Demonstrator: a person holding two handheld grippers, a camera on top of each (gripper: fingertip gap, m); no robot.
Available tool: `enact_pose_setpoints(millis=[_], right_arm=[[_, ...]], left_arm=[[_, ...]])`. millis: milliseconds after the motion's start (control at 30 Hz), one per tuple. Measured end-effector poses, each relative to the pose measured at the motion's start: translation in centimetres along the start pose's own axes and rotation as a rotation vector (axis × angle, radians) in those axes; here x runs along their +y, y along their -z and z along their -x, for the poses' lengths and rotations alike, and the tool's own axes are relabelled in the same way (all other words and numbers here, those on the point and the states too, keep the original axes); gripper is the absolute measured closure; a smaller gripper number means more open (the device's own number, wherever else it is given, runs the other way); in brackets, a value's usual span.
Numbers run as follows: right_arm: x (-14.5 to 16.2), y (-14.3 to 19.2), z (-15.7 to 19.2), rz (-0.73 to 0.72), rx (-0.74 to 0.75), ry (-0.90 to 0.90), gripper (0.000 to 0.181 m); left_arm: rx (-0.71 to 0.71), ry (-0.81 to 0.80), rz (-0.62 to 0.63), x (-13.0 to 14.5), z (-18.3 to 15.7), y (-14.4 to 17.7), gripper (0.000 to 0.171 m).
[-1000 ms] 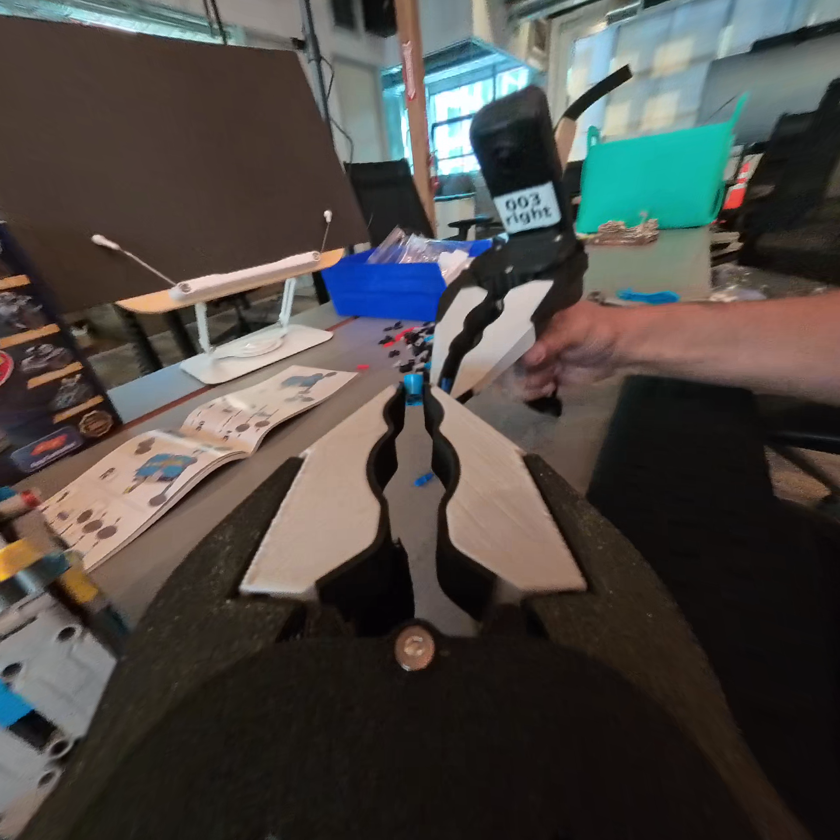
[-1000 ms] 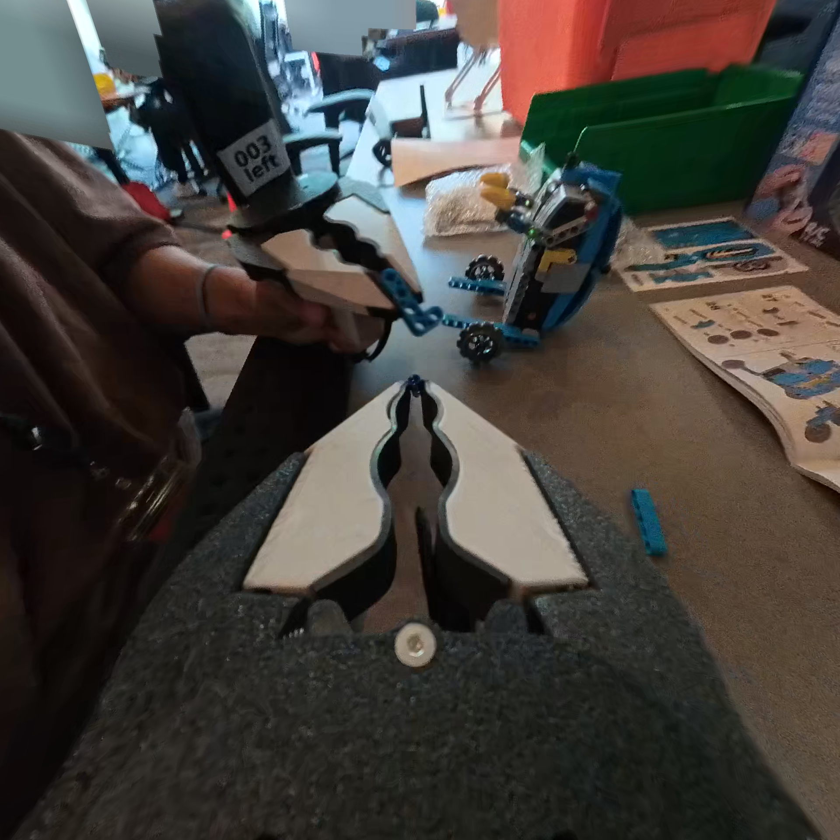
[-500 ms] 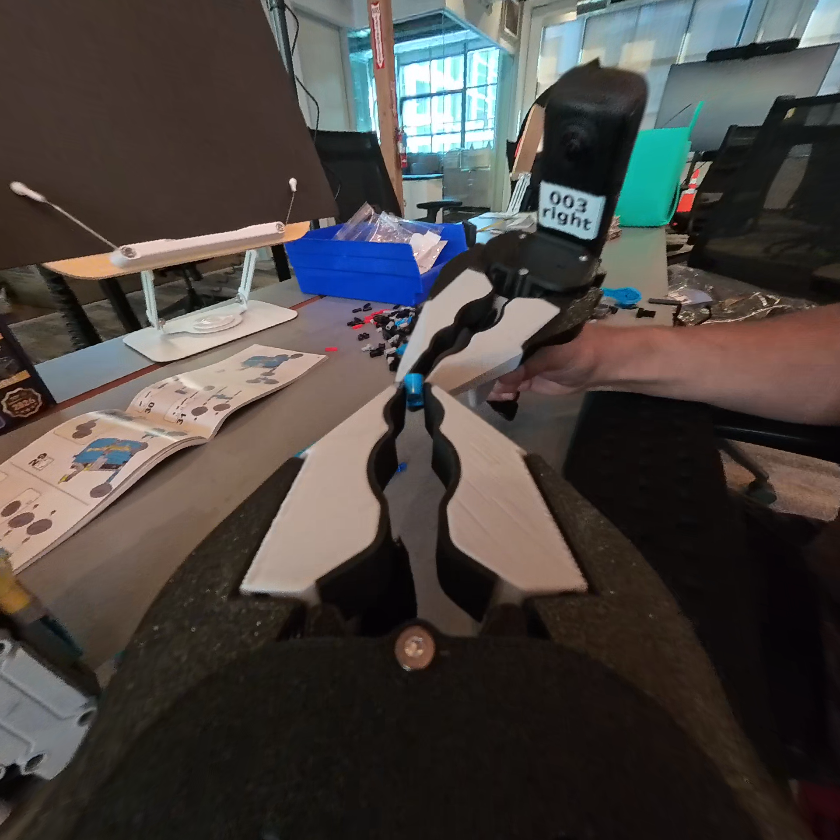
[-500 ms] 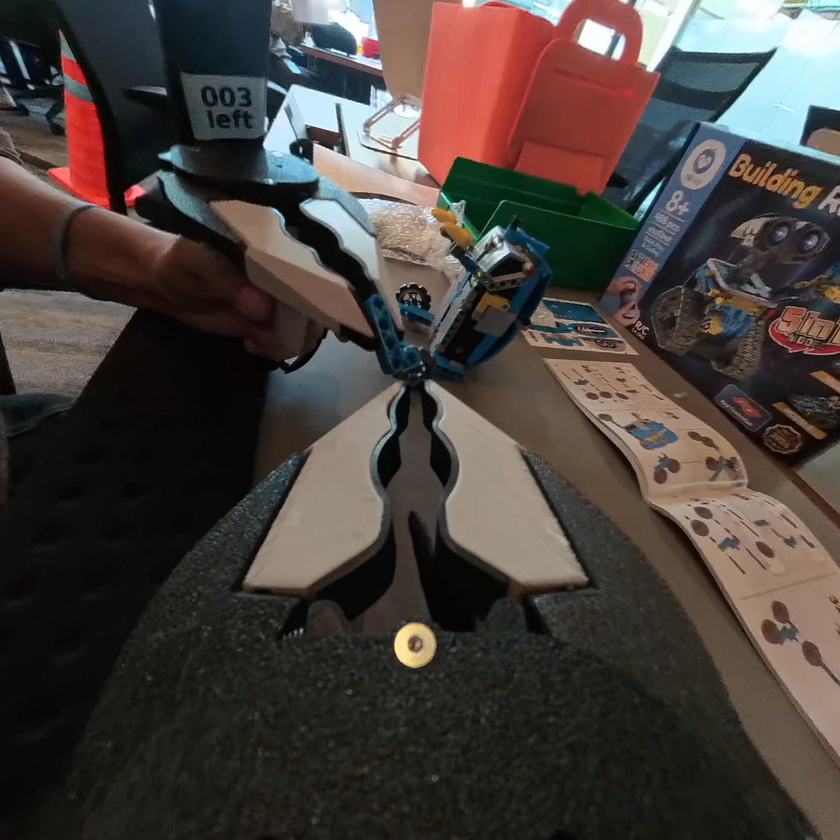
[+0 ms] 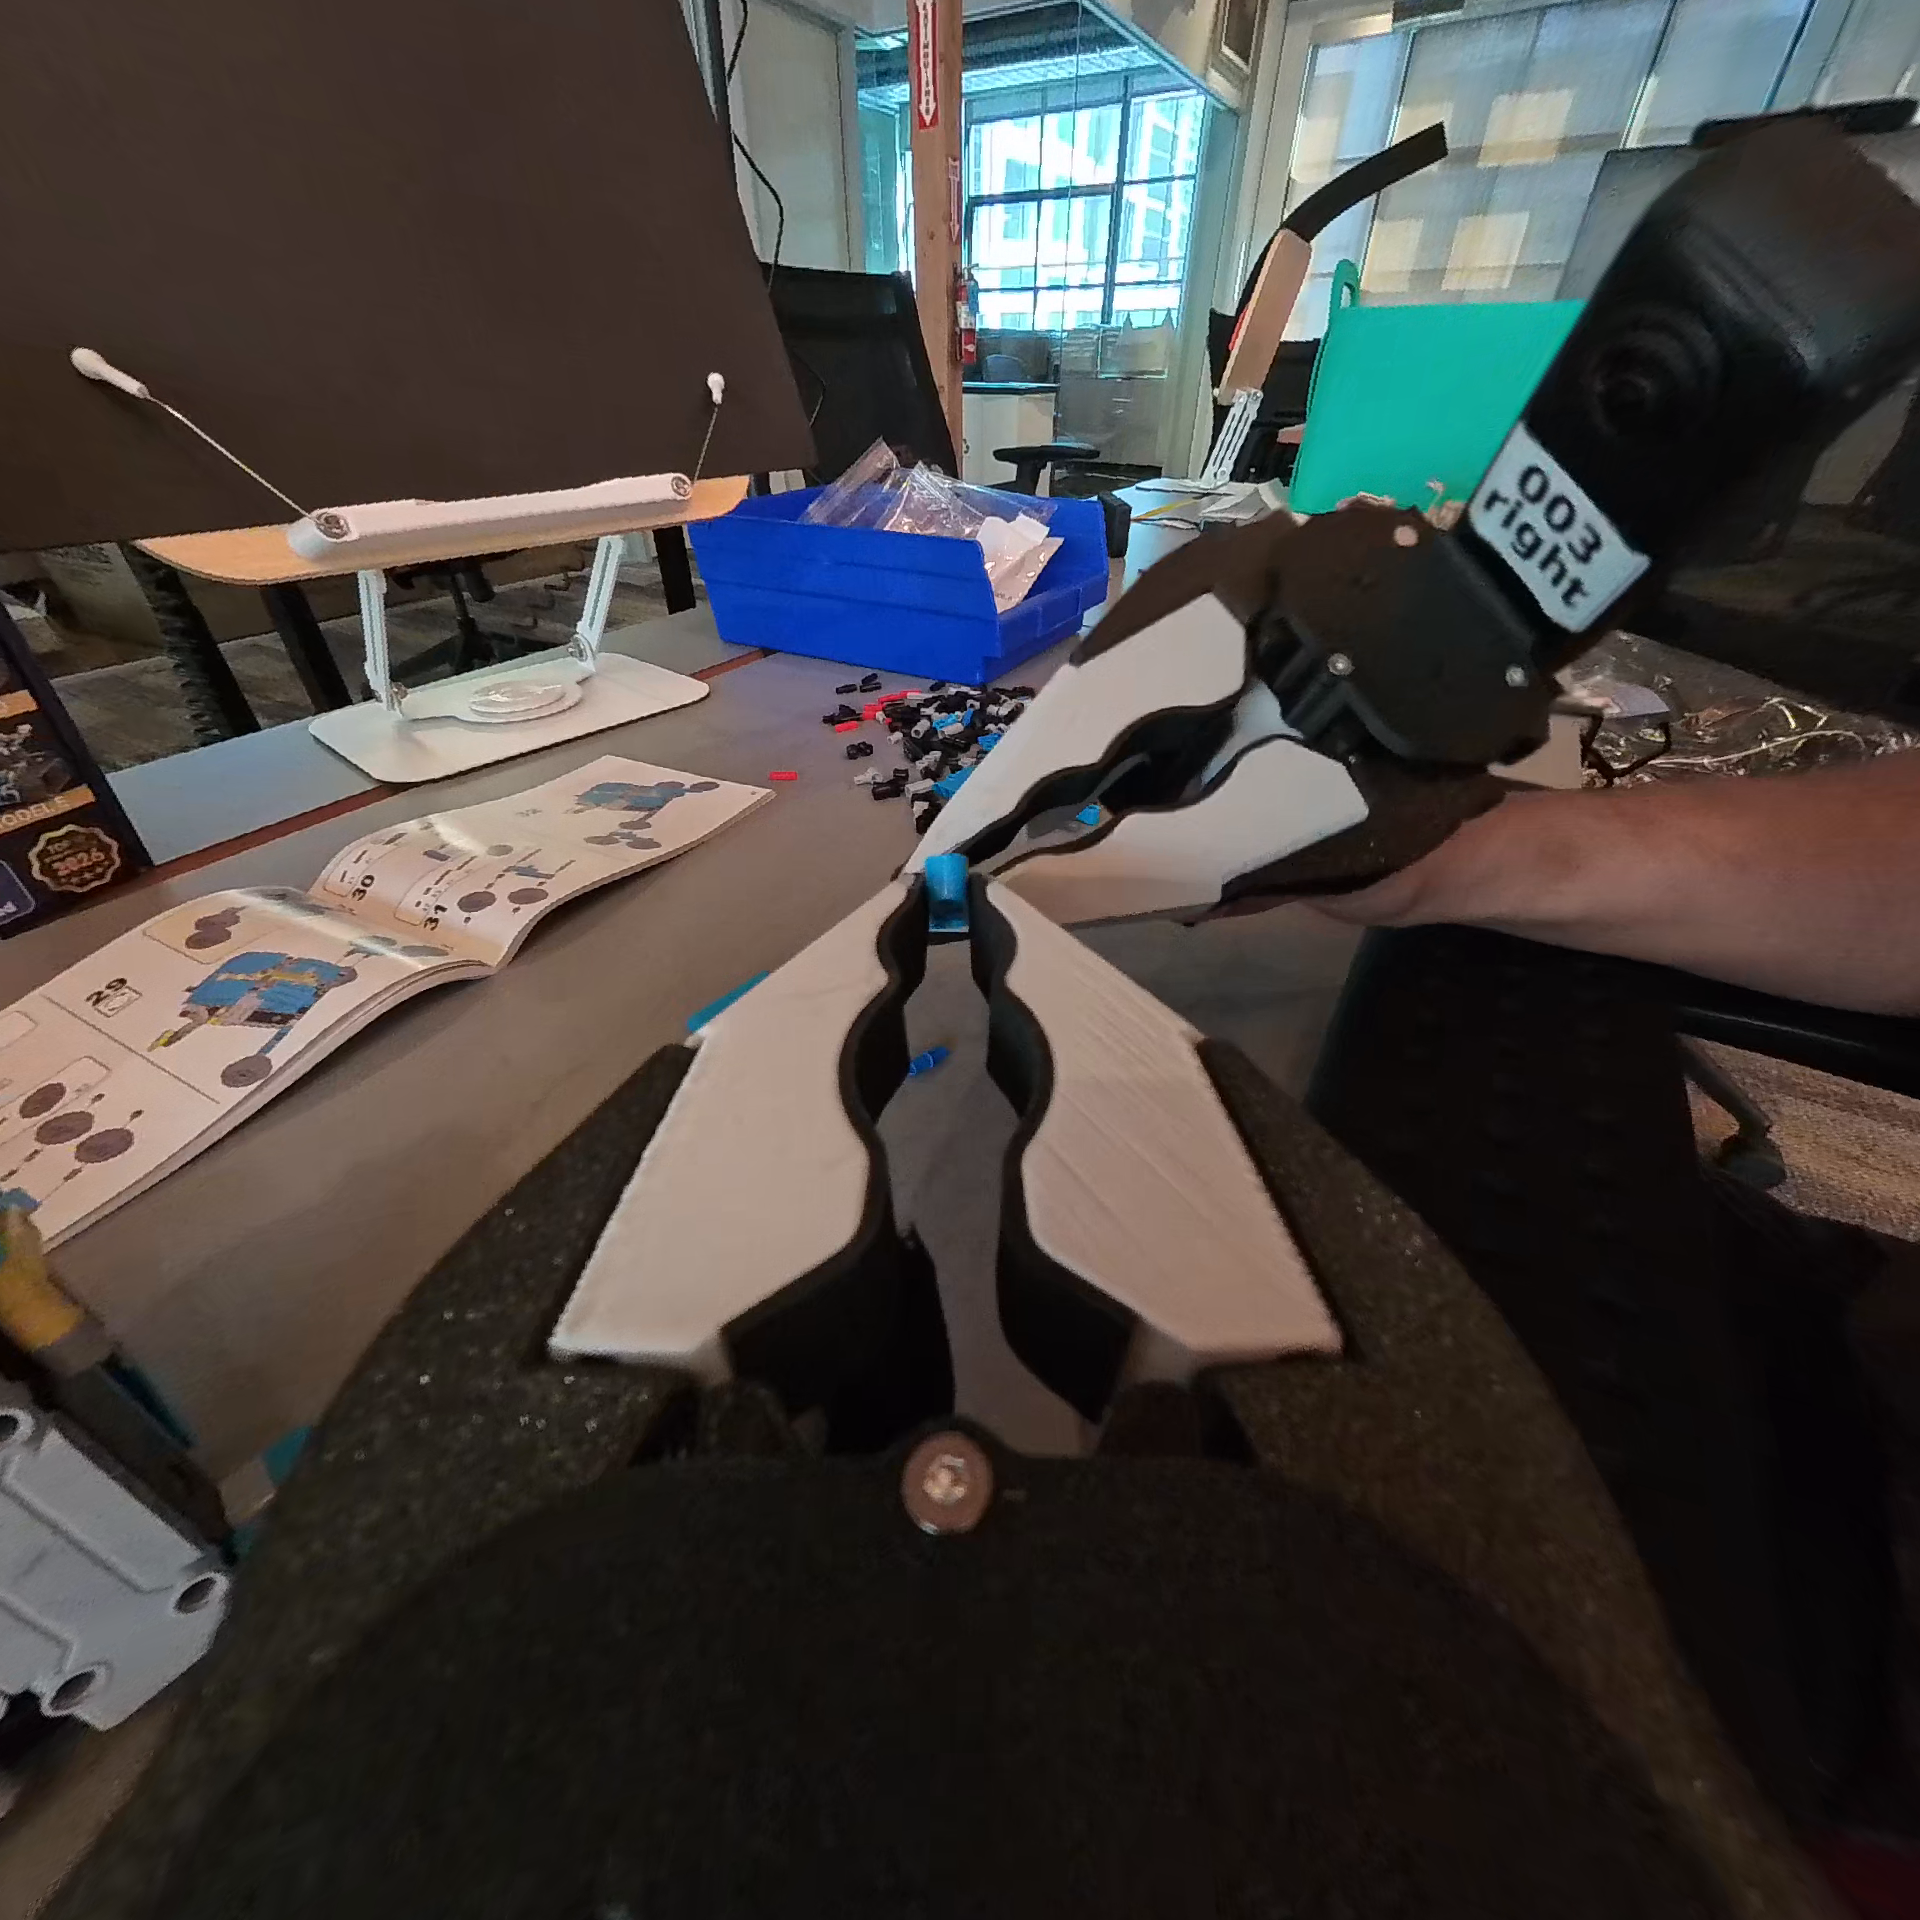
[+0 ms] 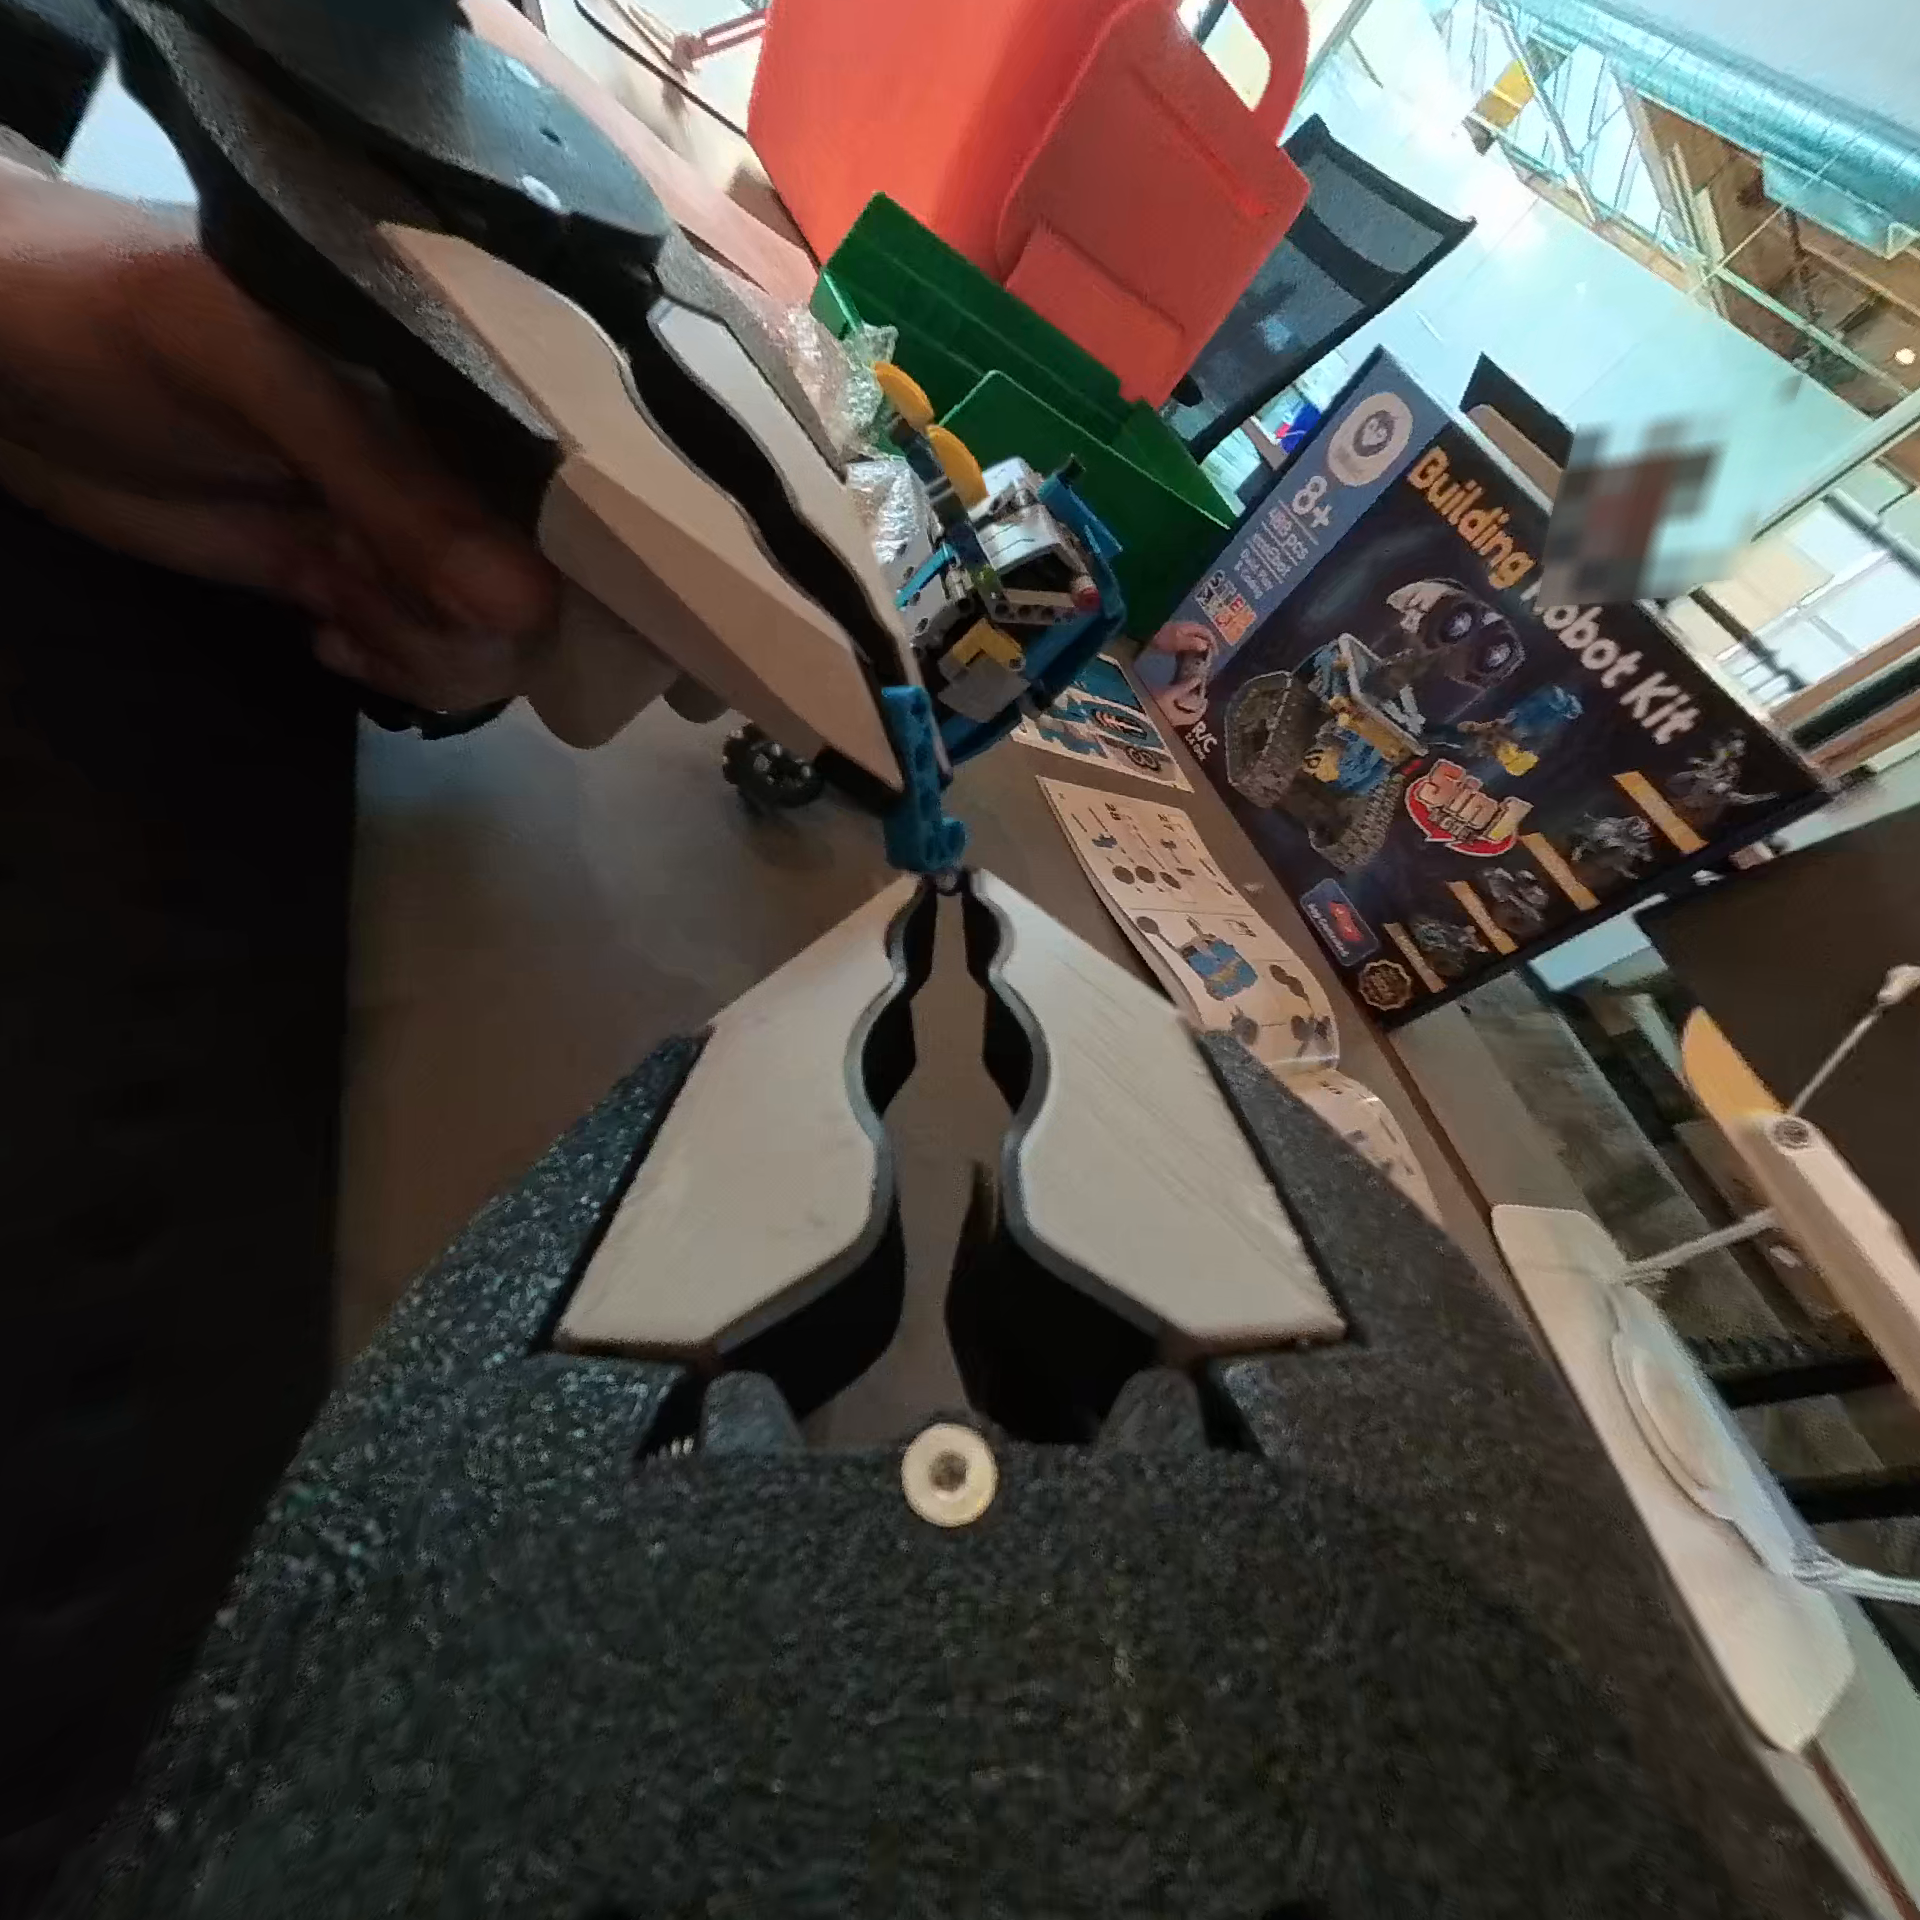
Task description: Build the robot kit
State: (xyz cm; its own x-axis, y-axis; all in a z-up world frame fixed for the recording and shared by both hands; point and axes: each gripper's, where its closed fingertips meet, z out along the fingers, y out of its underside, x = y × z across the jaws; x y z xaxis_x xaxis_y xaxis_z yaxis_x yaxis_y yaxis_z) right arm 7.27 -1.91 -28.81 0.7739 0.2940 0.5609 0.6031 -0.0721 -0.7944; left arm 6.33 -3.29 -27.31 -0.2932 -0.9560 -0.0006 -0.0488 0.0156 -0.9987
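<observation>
My left gripper [image 5: 945,896] is shut on a blue beam [image 5: 948,891], seen end-on at its tips above the table edge. In the right wrist view the blue beam [image 6: 920,790] hangs down from the left gripper [image 6: 896,732]. My right gripper [image 6: 945,883] is shut on a small dark pin [image 6: 948,881], which touches the beam's lower end. In the left wrist view the right gripper [image 5: 920,860] comes in from the right, held by a hand, its tips meeting mine at the beam.
An open instruction booklet [image 5: 364,935], a pile of small pins [image 5: 925,727], a blue bin [image 5: 883,592] and a white stand [image 5: 499,707] are on the table. A part-built model [image 6: 997,582], kit box [image 6: 1455,748], green bin [image 6: 1039,416] and orange bag [image 6: 1039,156] stand beyond. Only a small space, under 4 cm, lies between the two pairs of fingers.
The two grippers have closed in on each other until the right tips meet the beam's end. The right gripper has tilted over; the beam now hangs nearly straight down.
</observation>
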Motion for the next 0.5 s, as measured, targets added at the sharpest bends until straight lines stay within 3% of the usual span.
enact_pose_setpoints(millis=[167, 300, 500], right_arm=[[0.0, -0.1, 0.2, 0.025, 0.037, 0.116, 0.176], [-0.3, 0.0, 0.2, 0.005, 0.016, 0.089, 0.176], [-1.7, 1.9, -1.0, -0.163, -0.148, -0.303, 0.177]], left_arm=[[0.009, 0.026, -0.012, -0.1, 0.0, 0.0, 0.165], [0.038, 0.052, -0.035, -0.5, -0.2, 0.1, 0.165], [0.051, 0.075, -0.118, -1.8, 0.0, 1.2, 0.165]])
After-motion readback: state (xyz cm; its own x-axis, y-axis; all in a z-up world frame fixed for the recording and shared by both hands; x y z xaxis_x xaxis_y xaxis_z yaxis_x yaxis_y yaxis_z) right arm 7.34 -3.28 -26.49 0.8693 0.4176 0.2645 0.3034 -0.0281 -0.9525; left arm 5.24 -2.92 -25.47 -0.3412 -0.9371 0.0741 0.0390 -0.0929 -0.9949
